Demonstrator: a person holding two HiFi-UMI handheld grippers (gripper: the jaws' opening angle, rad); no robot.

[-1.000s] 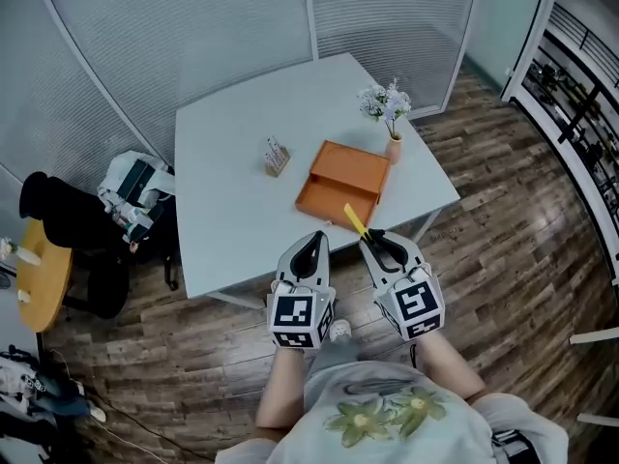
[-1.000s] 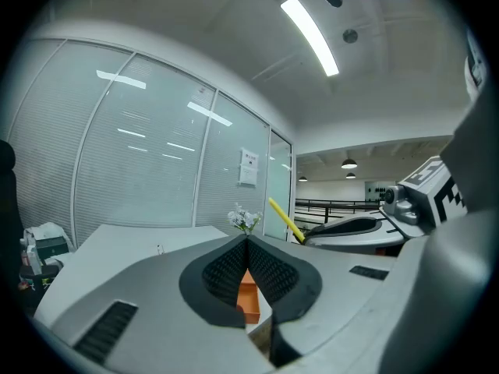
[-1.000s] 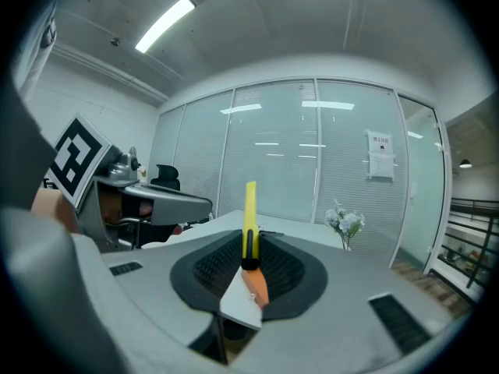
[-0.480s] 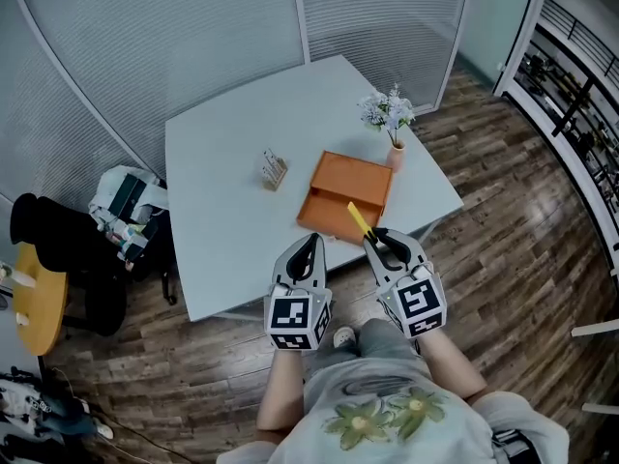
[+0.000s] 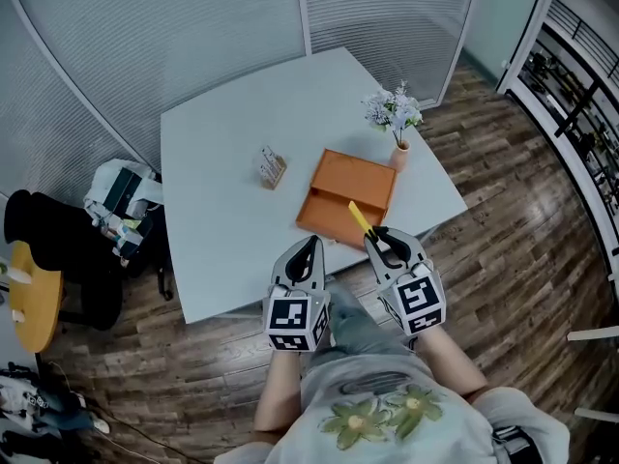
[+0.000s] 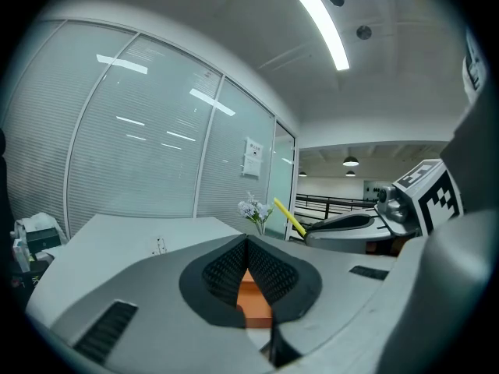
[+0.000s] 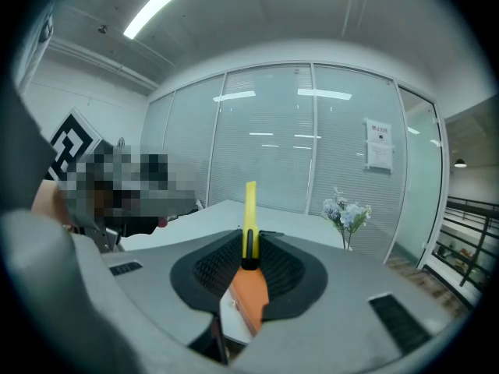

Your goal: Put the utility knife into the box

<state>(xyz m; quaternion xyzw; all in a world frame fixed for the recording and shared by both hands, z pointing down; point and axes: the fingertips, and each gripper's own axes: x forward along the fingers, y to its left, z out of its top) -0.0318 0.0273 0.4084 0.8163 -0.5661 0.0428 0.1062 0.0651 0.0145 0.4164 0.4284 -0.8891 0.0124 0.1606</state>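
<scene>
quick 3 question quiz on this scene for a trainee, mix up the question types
1. True or false: the yellow utility knife already lies loose inside the shallow orange box.
2. Which claw grips the knife? A left, B right, C neither.
3. Fill in: near the box's far right corner, on the white table, stands a small vase of pale ____.
Key: 1 false, it is clamped in the right claw. 2 B. 3 flowers.
</scene>
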